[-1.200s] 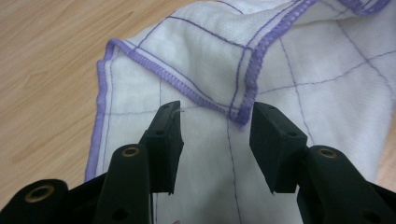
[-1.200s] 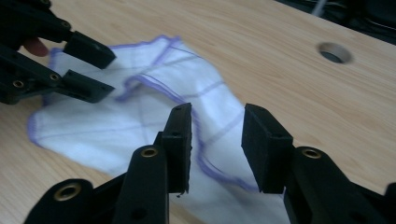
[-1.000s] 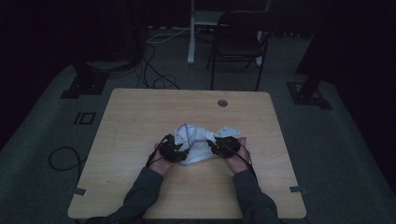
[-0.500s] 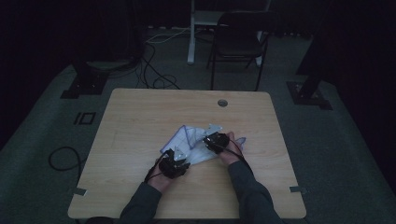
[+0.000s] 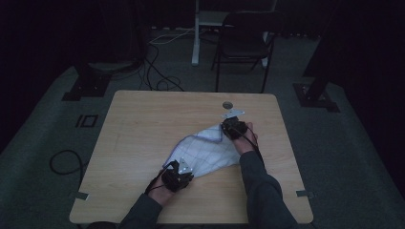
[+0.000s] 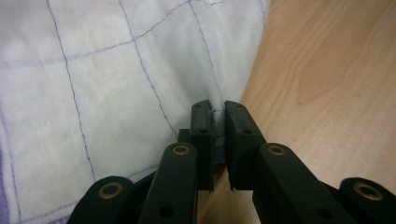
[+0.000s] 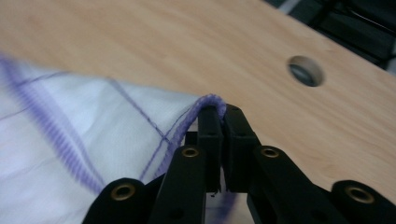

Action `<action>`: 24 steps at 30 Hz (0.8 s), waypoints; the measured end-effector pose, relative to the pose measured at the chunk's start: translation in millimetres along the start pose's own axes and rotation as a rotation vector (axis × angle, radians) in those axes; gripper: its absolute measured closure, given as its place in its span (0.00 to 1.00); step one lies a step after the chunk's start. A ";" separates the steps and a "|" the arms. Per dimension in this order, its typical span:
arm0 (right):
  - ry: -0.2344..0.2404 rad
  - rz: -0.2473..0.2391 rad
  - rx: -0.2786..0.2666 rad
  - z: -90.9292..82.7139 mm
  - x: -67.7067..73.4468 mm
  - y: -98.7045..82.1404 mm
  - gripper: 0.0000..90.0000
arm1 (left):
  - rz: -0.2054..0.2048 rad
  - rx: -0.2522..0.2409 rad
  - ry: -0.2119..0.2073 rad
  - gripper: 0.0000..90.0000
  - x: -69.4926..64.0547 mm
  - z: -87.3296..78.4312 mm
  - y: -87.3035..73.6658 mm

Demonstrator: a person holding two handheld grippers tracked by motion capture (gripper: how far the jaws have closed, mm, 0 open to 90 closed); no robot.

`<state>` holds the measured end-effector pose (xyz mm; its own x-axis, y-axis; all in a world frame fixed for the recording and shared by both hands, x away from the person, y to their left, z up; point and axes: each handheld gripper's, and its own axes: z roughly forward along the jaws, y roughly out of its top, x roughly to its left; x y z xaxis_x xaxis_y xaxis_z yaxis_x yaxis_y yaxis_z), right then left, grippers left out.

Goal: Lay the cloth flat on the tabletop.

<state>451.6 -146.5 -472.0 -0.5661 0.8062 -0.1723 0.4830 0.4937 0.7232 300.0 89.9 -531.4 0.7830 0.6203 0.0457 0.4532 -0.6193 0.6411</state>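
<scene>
A white cloth (image 5: 205, 150) with a thin purple grid and purple hem lies stretched diagonally on the wooden table (image 5: 143, 119). My left gripper (image 5: 175, 167) holds its near-left end. In the left gripper view the jaws (image 6: 218, 108) have just been closing and now pinch a fold of the cloth (image 6: 116, 84). My right gripper (image 5: 227, 128) holds the far-right corner. In the right gripper view its jaws (image 7: 219, 112) have just closed and stand shut on the purple hem of the cloth (image 7: 93, 140).
A round cable hole (image 5: 227, 104) (image 7: 306, 71) sits in the tabletop just beyond the right gripper. Beyond the table's far edge stand a dark chair (image 5: 243, 43) and a desk leg (image 5: 196, 43), with cables (image 5: 157, 71) on the floor.
The cloth was bunched between the two grippers and now lies pulled out flat. The left hand came back toward the near edge, the right hand went away to the far right. Both sets of jaws closed on the cloth.
</scene>
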 end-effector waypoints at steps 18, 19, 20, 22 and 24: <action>-0.009 0.099 0.027 2.6 -14.9 -0.1 0.79 | 0.036 0.007 -0.063 0.90 -11.4 -7.6 -6.9; 0.004 0.086 0.038 5.8 -11.3 -2.2 0.79 | 0.036 0.007 -0.063 0.90 -11.4 -7.6 -6.9; 0.018 0.072 0.052 9.3 -7.3 -4.5 0.78 | 0.036 0.006 -0.068 0.90 -13.1 -7.7 -7.1; 0.032 0.056 0.067 13.4 -2.5 -7.0 0.78 | 0.046 0.006 -0.083 0.90 -16.3 -7.7 -6.9; 0.046 0.034 0.085 17.9 2.4 -9.5 0.78 | 0.046 0.006 -0.083 0.90 -16.3 -7.7 -6.9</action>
<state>457.6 -143.5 -491.3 -0.5776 0.8080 -0.1161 0.5563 0.4937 0.6684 280.9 87.8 -530.6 0.8355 0.5494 0.0115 0.4183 -0.6494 0.6350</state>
